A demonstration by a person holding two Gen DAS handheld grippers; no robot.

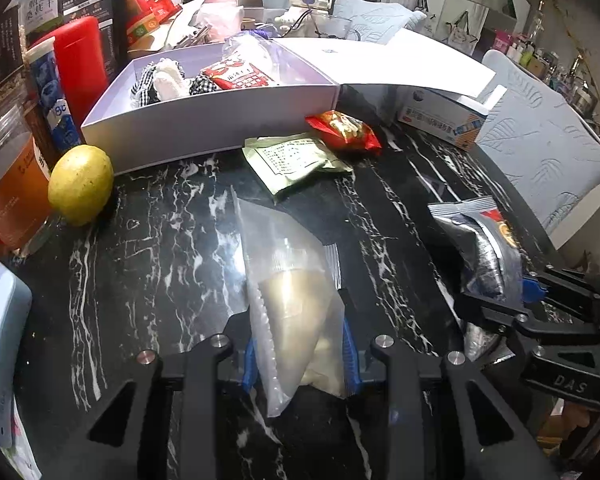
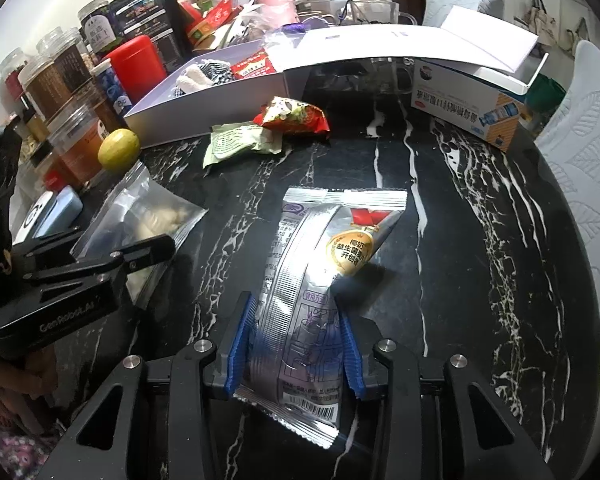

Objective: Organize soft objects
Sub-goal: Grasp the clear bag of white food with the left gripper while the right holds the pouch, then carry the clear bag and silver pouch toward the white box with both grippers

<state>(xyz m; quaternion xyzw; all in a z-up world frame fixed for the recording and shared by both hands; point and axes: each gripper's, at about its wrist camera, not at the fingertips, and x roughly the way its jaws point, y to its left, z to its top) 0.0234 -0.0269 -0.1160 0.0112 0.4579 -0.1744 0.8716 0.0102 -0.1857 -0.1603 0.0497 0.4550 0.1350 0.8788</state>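
Note:
A clear zip bag [image 1: 296, 304] with a pale lump inside lies on the black marble table [image 1: 160, 260]. My left gripper [image 1: 300, 360] is shut on its near end, and both blue pads press its sides. In the right wrist view a silver foil packet [image 2: 312, 264] with a gold seal lies flat, and my right gripper [image 2: 294, 356] is shut on its lower half. At the back stands an open white box [image 1: 204, 120] that holds checked cloth and a red packet. A green packet [image 1: 296, 160] and a red snack packet [image 1: 344, 130] lie in front of the box.
A yellow lemon [image 1: 80, 184] and several jars [image 2: 64, 80] crowd the left edge. A white lid [image 1: 400, 60] rests over a medicine carton [image 1: 440, 118] at the back right. A pale blue cushioned chair [image 1: 540, 148] stands past the table's right rim. A blue-white device [image 2: 56, 210] lies at the near left.

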